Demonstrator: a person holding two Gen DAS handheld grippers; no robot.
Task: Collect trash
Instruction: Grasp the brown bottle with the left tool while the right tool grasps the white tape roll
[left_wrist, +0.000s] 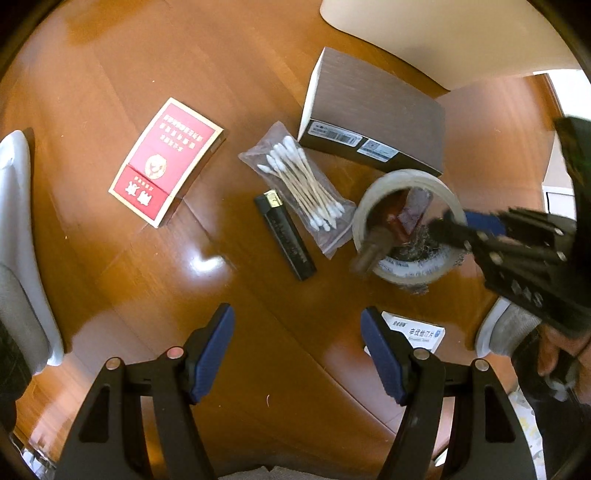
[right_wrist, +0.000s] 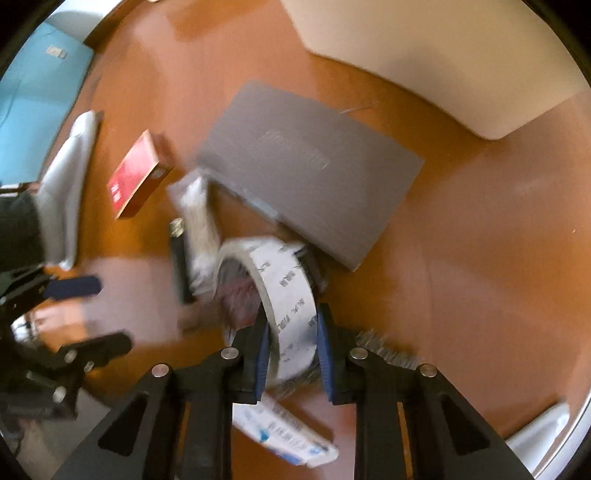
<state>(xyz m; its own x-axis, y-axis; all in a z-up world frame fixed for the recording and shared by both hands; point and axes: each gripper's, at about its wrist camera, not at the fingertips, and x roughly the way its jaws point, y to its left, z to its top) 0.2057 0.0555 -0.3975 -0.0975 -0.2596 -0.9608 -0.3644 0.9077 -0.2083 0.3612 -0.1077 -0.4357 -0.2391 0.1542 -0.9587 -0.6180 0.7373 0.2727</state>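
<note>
A roll of clear tape (left_wrist: 406, 271) stands on the wooden table (left_wrist: 147, 59), with crumpled wrappers and scraps (left_wrist: 404, 218) inside its ring. My right gripper (left_wrist: 461, 225) comes in from the right, one finger inside the ring and one outside. In the right wrist view its blue pads press both sides of the tape roll's wall (right_wrist: 291, 295), so the right gripper (right_wrist: 293, 354) is shut on it. My left gripper (left_wrist: 297, 350) hovers open over bare wood, nothing between its pads. A white medicine box (left_wrist: 421, 330) lies just beside its right finger.
Left of the roll lie a bag of cotton swabs (left_wrist: 299, 181), a black lighter (left_wrist: 284, 236) and a red cigarette pack (left_wrist: 166, 162). A grey-brown box (left_wrist: 373, 114) sits behind the roll, a cream mat (left_wrist: 443, 37) beyond it. A pale chair (left_wrist: 14, 221) stands at the left edge.
</note>
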